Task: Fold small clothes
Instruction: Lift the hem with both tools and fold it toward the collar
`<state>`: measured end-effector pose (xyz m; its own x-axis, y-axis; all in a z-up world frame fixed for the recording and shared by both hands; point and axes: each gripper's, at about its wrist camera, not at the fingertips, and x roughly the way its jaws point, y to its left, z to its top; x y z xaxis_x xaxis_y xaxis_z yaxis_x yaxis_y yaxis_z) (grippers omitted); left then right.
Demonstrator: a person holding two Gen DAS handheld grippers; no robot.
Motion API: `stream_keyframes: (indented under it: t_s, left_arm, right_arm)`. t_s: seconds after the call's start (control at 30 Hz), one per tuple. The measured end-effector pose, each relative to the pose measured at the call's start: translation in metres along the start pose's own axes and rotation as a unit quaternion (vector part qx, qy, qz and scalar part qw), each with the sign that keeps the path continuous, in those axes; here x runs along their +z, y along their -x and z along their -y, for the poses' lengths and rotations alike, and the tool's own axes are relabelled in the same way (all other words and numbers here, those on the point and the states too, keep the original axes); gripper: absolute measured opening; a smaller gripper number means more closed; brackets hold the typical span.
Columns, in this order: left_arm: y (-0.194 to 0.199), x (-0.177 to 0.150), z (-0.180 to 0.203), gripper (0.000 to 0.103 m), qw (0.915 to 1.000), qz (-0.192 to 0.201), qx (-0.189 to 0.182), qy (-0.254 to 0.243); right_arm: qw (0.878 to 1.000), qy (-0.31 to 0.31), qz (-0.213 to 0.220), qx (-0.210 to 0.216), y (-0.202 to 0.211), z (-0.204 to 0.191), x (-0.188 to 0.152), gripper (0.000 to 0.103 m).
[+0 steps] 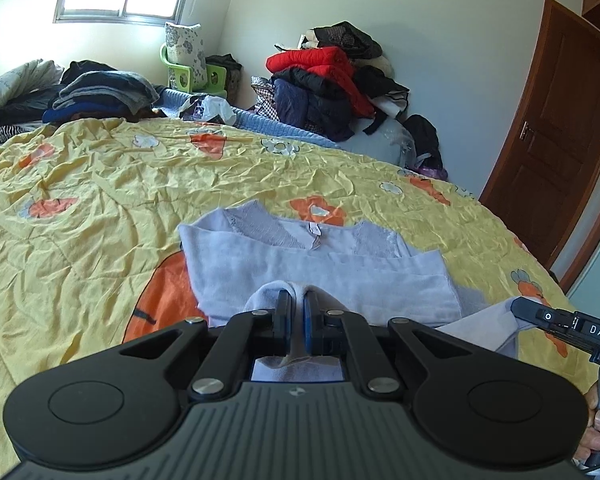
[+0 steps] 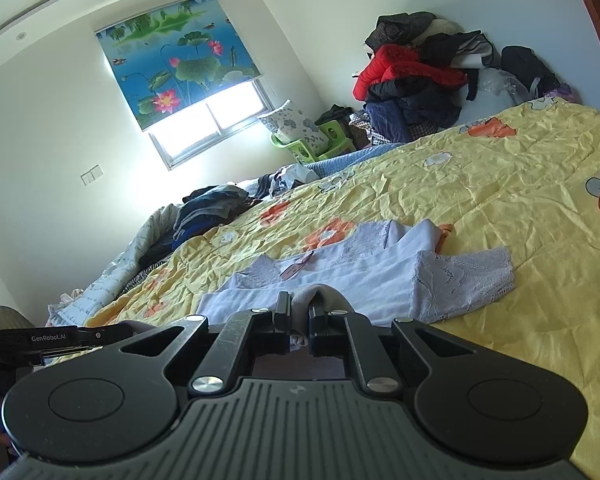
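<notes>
Both jaws pinch the near hem of our soft, pale lilac knit top with lace sleeves (image 1: 320,268). Left gripper (image 1: 296,312) and right gripper (image 2: 300,312) hold it. It looks light and floppy; we'd keep gripping the hem corners.

Both grippers sit low and near, side by side, pointing toward the far wall. The left gripper (image 1: 296,300) has its 2 fingers pinched together on a fold of the lavender top (image 1: 320,268). The right gripper (image 2: 299,305) is clamped on the same garment's hem. A bare hand (image 1: 598,428) grips the right tool's handle.
</notes>
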<state>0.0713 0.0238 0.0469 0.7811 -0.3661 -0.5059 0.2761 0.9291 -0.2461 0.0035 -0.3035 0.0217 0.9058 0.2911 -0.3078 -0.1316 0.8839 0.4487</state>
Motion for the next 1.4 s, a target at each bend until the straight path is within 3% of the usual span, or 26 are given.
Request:
stream_keyframes:
  t_s: [0.5,0.77,1.4]
  left_arm:
    - [-0.029,0.025,-0.013,0.006,0.9996,0.007,0.009,0.026]
    - [-0.052,0.048,-0.016,0.006,0.9996,0.012,0.019,0.017]
    - [-0.144,0.077,-0.029,0.006,0.9976,-0.037,0.057,0.012]
  right_arm:
    - [1.0,-0.027,0.0,0.0,-0.04,0.018,0.021,0.013]
    - [1.0,-0.024,0.005,-0.009,-0.072,0.019,0.04,0.013]
    - [0.998,-0.041,-0.025,-0.047,-0.16,0.052,0.062,0.013]
